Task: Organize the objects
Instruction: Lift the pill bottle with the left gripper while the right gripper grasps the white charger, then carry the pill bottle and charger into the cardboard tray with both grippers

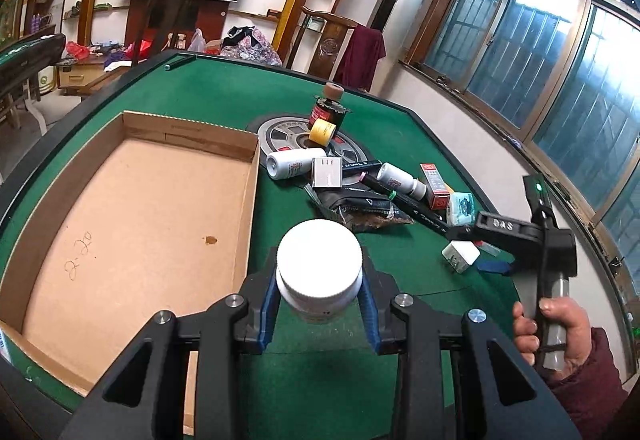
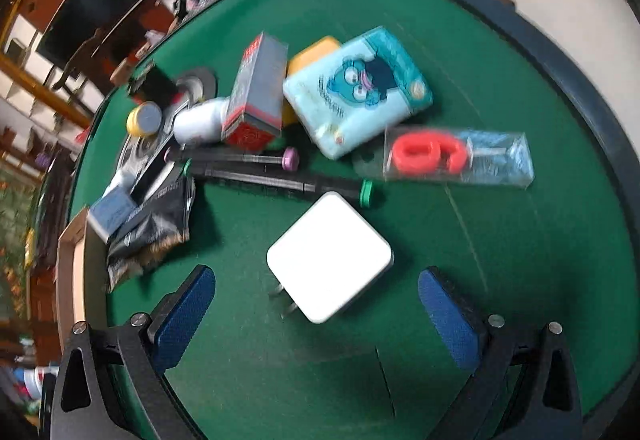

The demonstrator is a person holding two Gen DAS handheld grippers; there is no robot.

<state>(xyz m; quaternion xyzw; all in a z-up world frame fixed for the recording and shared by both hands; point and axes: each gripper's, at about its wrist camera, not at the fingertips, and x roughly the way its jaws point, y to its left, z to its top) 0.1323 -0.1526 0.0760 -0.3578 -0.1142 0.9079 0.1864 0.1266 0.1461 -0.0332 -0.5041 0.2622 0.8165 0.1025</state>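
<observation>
A white jar [image 1: 319, 272] with a ribbed white lid sits clenched between the blue pads of the left tool [image 1: 319, 306], lifted clear of the green felt table [image 1: 224, 88]. Immediately to the left of that tool lies a shallow cardboard box [image 1: 132, 216], open on top, with nothing in it that shows. Ahead of the tool and a little to its right is a cluttered heap: a white bottle [image 1: 290, 163] on its side, a small yellow tub [image 1: 322, 131], black marker pens [image 1: 404, 200], a red carton [image 1: 435, 186] and a dark foil packet [image 1: 360, 210].

The right tool [image 2: 316, 304] is released, its jaws spread wide. A white plug adapter [image 2: 329, 257] lies flat on the felt just ahead of and between its pads, not touched. Beyond it are a pale blue tissue pack [image 2: 360, 92] and a clear case with a red ring [image 2: 456, 158]; this view is motion-blurred.

The step in hand looks like carrying the jar to the box. The next move likely calls for swinging the left tool leftward over the box wall, lowering, then letting go, while the right tool descends around the adapter.
</observation>
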